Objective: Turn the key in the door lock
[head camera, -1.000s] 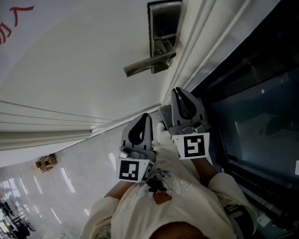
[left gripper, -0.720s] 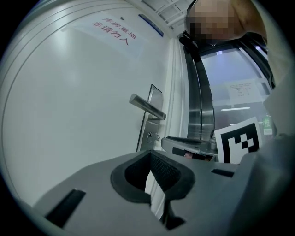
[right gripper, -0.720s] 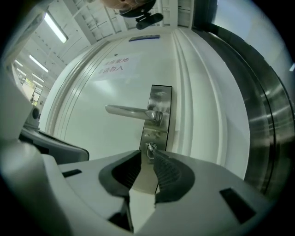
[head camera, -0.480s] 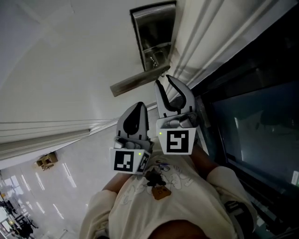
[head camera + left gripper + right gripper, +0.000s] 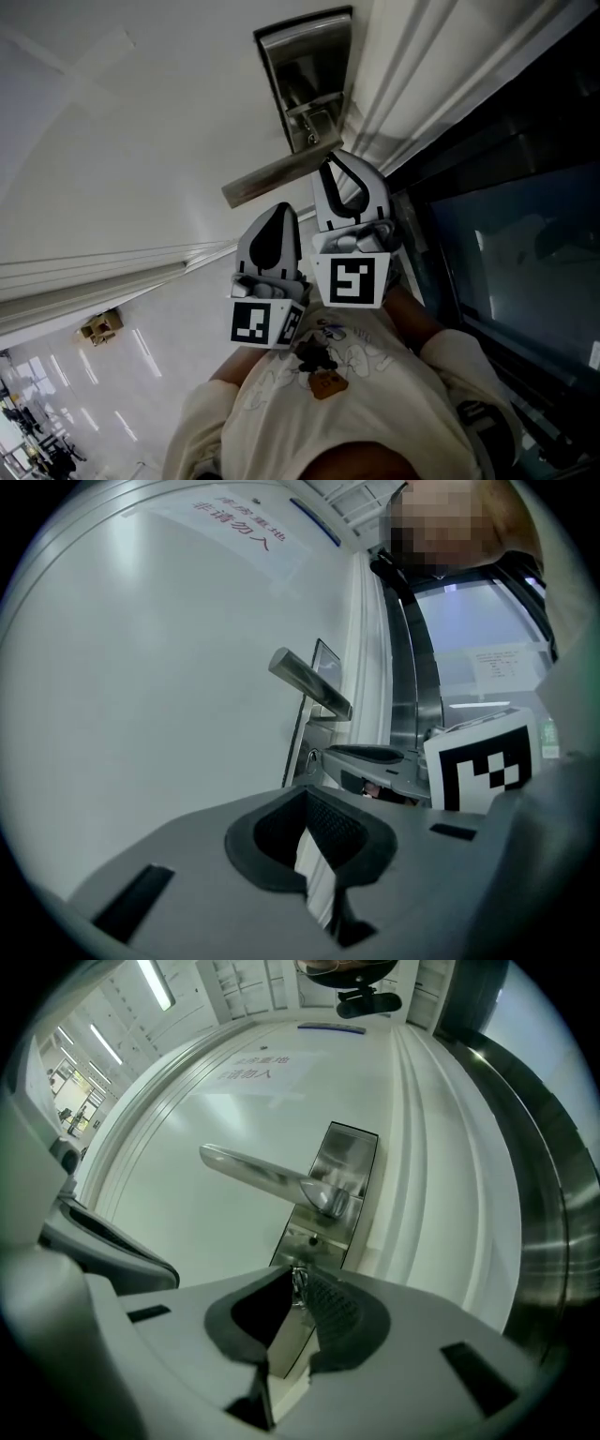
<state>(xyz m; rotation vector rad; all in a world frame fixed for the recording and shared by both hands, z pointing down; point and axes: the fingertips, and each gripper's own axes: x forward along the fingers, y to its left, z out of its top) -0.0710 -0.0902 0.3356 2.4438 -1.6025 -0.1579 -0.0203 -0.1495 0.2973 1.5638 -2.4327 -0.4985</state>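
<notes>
A brushed-steel lock plate point(image 5: 336, 1185) with a lever handle point(image 5: 262, 1177) sits on the white door point(image 5: 187, 1129). Below the lever, a small metal key point(image 5: 298, 1282) sticks out of the plate. My right gripper point(image 5: 296, 1299) points level at it. Its jaws are closing with the key between their tips, and a gap still shows beside the pads. In the head view the right gripper point(image 5: 342, 164) reaches just under the lever handle point(image 5: 281, 178) and hides the key. My left gripper point(image 5: 283, 211) hangs back to its left, shut on nothing, clear of the lock plate point(image 5: 305, 66).
A ribbed white door frame point(image 5: 412, 66) runs beside the lock, with a dark glass panel point(image 5: 525, 253) to its right. A paper notice point(image 5: 253, 1068) is stuck higher up the door. The person's body point(image 5: 328, 403) fills the bottom of the head view.
The right gripper moved up to the lock plate under the lever; its jaws went from shut to wide and now stand narrower. The left gripper shifted up alongside it.
</notes>
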